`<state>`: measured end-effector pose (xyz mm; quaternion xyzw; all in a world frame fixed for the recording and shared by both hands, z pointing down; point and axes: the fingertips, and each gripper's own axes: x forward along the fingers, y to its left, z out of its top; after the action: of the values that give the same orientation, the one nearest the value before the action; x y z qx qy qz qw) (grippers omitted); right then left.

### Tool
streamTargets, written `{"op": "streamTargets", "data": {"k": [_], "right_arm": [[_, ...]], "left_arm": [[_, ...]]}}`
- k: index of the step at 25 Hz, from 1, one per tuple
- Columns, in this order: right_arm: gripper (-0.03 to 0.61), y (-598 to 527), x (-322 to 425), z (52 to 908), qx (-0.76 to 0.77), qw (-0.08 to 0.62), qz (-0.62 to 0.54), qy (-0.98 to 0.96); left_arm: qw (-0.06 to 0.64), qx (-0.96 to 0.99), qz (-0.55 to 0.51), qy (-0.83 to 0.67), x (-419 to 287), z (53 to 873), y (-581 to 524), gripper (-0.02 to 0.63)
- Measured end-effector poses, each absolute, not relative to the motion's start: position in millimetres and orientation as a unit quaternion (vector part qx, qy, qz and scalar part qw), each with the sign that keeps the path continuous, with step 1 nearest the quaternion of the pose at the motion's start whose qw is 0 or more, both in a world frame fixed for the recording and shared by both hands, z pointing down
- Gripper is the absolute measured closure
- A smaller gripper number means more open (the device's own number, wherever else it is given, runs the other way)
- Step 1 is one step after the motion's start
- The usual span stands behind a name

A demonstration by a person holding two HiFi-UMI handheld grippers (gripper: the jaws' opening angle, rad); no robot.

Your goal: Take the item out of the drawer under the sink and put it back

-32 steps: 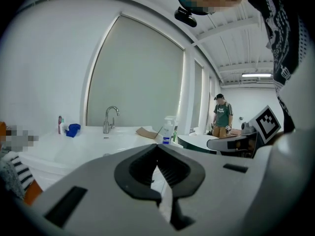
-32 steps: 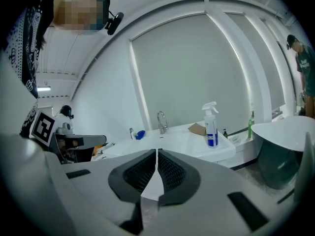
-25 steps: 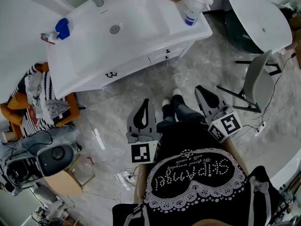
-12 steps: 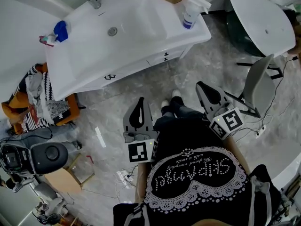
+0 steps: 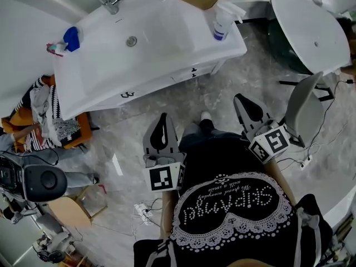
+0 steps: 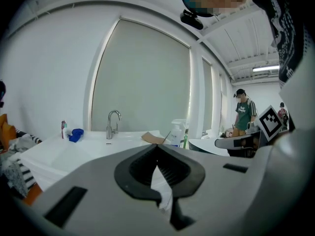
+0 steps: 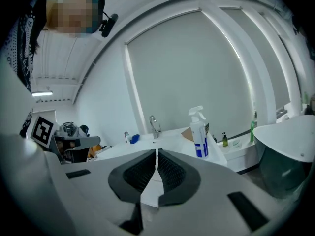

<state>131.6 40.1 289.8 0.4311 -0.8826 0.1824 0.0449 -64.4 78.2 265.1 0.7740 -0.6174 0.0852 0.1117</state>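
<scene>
With jaws shut and empty, your left gripper and right gripper pointed up-frame toward the drawer, well apart.

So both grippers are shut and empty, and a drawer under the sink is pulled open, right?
Not quite. The left gripper and right gripper are shut and empty, but no drawer is open: the drawers under the sink sit closed, flush with the cabinet front, as the head view shows.
</scene>
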Motion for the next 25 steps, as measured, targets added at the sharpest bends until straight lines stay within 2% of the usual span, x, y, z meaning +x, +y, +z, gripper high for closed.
{"op": "streamTargets", "data": {"k": [25], "right_arm": [[0.552,52,95,286,0.432,0.053,0.185,-0.881]], "left_arm": [[0.11,0.784,0.104,-0.602,-95,258,84,0.611]]}}
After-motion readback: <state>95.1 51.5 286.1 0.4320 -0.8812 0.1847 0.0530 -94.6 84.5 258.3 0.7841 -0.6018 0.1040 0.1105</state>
